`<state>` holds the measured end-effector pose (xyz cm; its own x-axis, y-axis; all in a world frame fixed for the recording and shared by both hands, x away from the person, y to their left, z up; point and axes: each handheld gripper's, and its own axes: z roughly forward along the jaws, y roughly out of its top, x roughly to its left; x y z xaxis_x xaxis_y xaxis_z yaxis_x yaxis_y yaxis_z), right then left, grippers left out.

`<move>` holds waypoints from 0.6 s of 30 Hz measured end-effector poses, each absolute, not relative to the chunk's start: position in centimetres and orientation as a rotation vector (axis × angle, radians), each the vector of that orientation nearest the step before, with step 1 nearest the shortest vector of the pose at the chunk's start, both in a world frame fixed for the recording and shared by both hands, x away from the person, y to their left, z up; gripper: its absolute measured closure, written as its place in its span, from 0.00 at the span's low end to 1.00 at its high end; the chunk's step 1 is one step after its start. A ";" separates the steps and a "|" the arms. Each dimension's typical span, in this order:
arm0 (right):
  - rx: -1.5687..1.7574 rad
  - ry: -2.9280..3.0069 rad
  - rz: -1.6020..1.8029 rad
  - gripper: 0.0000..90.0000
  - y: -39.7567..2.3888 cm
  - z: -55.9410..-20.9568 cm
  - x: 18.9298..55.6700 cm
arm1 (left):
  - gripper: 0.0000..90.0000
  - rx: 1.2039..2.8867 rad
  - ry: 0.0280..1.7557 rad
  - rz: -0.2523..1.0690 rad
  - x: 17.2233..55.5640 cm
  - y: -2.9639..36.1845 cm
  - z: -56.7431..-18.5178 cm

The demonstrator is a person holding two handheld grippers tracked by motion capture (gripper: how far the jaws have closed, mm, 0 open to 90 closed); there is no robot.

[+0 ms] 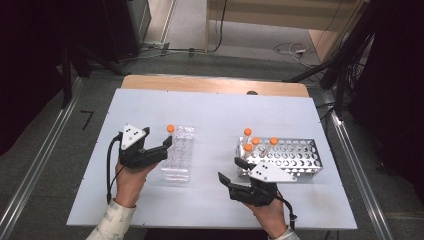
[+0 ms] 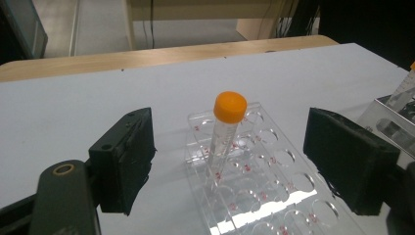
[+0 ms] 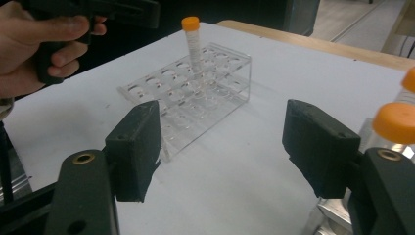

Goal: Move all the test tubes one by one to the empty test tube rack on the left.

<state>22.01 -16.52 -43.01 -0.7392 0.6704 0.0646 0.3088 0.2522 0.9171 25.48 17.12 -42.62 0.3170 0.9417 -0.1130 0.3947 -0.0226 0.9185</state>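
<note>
Orange-capped tube [image 2: 224, 134] is seen standing upright in a clear plastic rack [image 1: 177, 152] on the white table [image 1: 215, 107], flanked by the left gripper [image 1: 167, 141], jaws apart; the right gripper [image 1: 227, 170] is held apart, empty.

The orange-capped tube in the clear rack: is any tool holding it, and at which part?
No. The tube stands free in the clear rack; the left tool is open around it, the right tool open too.

the left gripper [image 1: 167, 141] sits in the person's left hand [image 1: 131, 181], pointing right, its jaws spread wide with nothing pressed between them. the right gripper [image 1: 231, 169], held in the right hand [image 1: 270, 215], points left with jaws apart and empty.
</note>
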 end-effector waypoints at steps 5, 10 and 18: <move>0.921 2.144 1.478 0.32 -17.9 -42.5 22.1 | 0.21 1.598 1.246 0.695 25.0 17.3 -42.7; 0.955 2.090 1.466 0.33 -19.6 -42.1 22.4 | 0.21 1.606 1.241 0.689 24.8 17.0 -42.8; 1.030 1.978 1.420 0.33 -22.2 -41.8 23.2 | 0.21 1.605 1.237 0.694 24.6 16.8 -42.6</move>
